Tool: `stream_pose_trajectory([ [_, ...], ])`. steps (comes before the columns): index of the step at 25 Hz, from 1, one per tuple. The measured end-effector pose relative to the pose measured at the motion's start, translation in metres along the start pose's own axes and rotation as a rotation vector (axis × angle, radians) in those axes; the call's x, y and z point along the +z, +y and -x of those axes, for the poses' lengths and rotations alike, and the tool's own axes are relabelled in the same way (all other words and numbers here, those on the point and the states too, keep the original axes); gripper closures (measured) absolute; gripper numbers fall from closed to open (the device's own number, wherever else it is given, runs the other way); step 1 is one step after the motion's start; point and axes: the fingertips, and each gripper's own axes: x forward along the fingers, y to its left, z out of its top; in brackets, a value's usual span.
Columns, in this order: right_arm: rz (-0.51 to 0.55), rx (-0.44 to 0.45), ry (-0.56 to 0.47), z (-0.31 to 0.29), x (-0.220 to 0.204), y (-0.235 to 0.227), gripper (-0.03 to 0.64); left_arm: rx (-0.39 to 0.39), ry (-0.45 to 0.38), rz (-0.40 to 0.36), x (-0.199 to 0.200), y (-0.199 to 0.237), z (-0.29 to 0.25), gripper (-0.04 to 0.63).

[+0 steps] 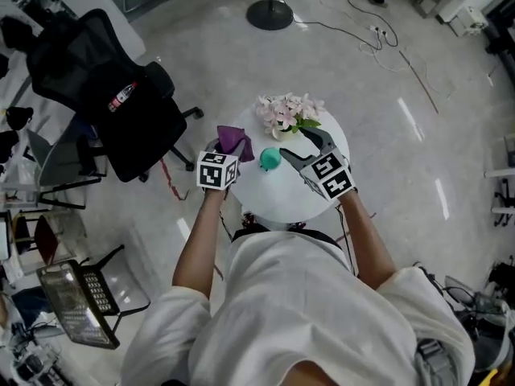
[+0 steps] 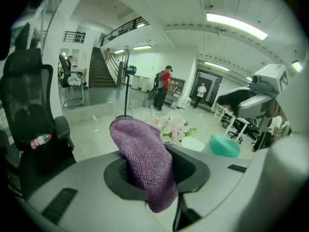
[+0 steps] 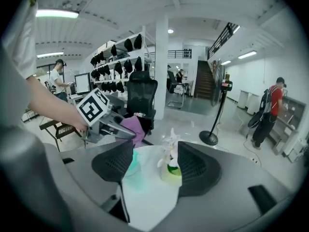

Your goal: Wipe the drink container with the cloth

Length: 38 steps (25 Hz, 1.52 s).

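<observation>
My left gripper (image 2: 155, 175) has its jaws pinched shut on the purple cloth (image 2: 145, 156), which bulges up over the pads in a folded hump and hangs out beneath them. My right gripper (image 3: 154, 166) has its jaws wide apart with nothing between them; through the gap I see only the table top and what stands on it beyond.

The teal drink container (image 1: 269, 159) stands on the round white table (image 1: 282, 199), a little toward 9 o'clock from the middle, with the pot of pink flowers (image 1: 287, 112) behind it at 12 o'clock. The cloth is just beside the container at its 10 o'clock but does not touch it, and the open right jaws sit at its 2 o'clock, also clear of it.

By my reckoning the cloth is secured and the wiping remains: the container must be steadied and the cloth brought onto it. Whether any of it has been wiped, the pictures do not show.

Both bare forearms reach forward from my body, the grippers tilted downward above the table, marker cubes facing up.
</observation>
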Motion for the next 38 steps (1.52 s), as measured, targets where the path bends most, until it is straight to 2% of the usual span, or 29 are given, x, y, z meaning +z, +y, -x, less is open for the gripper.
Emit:
stream_pose_trajectory([
  [2,0.024,-0.062,-0.042,0.013,0.016,-0.023,0.365,0.015,-0.051,-0.035,0.032,-0.006,0.018,0.469],
  [5,0.027,-0.165,-0.091,0.031,0.042,-0.058,0.533,0.038,-0.165,-0.118,0.092,-0.018,0.049,0.469],
  [7,0.016,-0.221,-0.124,0.043,0.059,-0.077,0.600,0.060,-0.246,-0.171,0.131,-0.025,0.072,0.468],
  [10,-0.003,-0.251,-0.195,0.062,0.089,-0.095,0.604,0.077,-0.356,-0.206,0.179,-0.035,0.108,0.468],
  [14,-0.001,-0.244,-0.311,0.094,0.137,-0.101,0.604,0.073,-0.476,-0.230,0.229,-0.048,0.151,0.468],
  [16,0.027,-0.243,-0.368,0.112,0.164,-0.095,0.604,0.110,-0.497,-0.310,0.247,-0.054,0.169,0.468],
  [18,0.078,-0.254,-0.411,0.129,0.188,-0.088,0.604,0.169,-0.484,-0.431,0.260,-0.059,0.182,0.468],
  [19,0.102,-0.259,-0.427,0.135,0.196,-0.086,0.604,0.182,-0.480,-0.465,0.265,-0.062,0.187,0.468],
  [23,0.159,-0.250,-0.473,0.151,0.218,-0.077,0.604,0.141,-0.521,-0.423,0.282,-0.070,0.204,0.468],
  [30,0.192,-0.257,-0.451,0.140,0.219,-0.073,0.604,0.171,-0.570,-0.496,0.296,-0.076,0.217,0.468],
  [34,0.209,-0.264,-0.446,0.139,0.220,-0.072,0.604,0.190,-0.610,-0.496,0.300,-0.075,0.220,0.468],
  [38,0.226,-0.268,-0.454,0.141,0.225,-0.069,0.604,0.173,-0.612,-0.508,0.299,-0.078,0.219,0.468],
])
